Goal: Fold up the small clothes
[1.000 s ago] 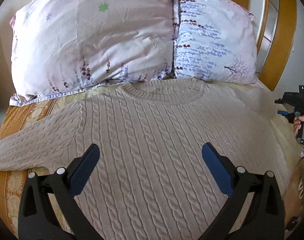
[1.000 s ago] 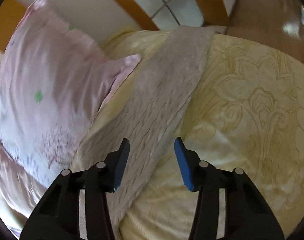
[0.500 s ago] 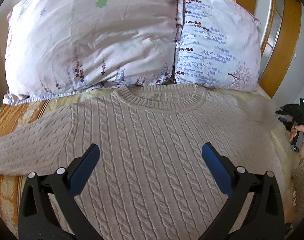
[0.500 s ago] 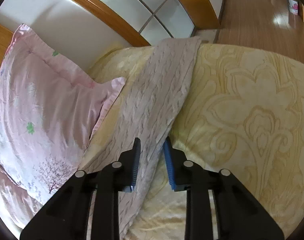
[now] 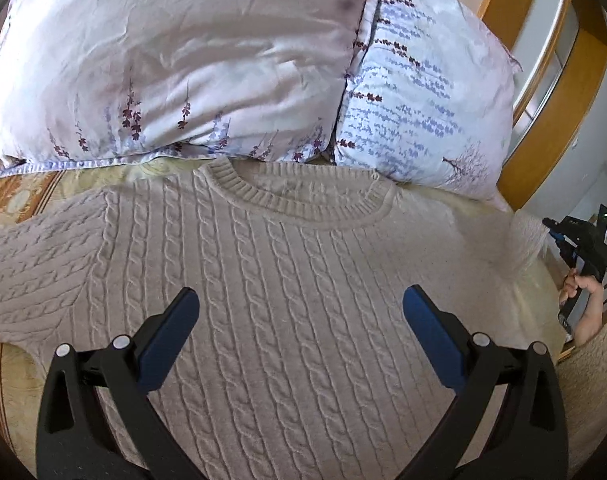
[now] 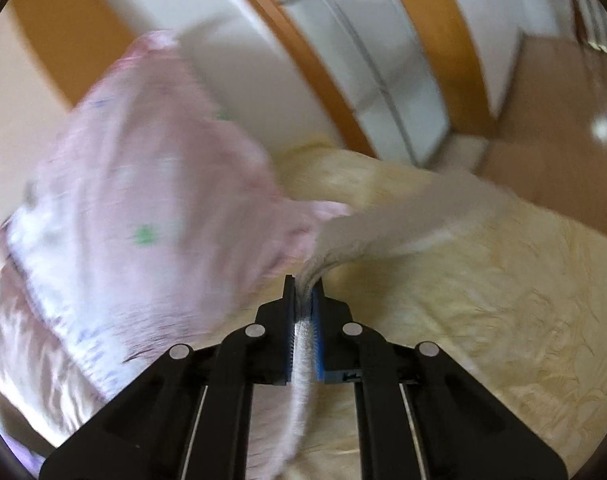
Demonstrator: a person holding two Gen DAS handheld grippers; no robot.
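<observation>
The cable-knit sweater [image 5: 287,300] lies face up on the bed [image 6: 503,300], filling the centre of the left wrist frame, its collar just below two floral pillows [image 5: 183,60]. The left hand-held gripper [image 5: 299,320] hovers over the body panel with jaws spread wide. The right hand-held gripper [image 6: 303,292] is clamped on the sleeve [image 6: 403,208], lower centre of its blurred frame. Step in hand, by judgement: the first sleeve fold. The next move calls for carrying the sleeve across the body panel.
</observation>
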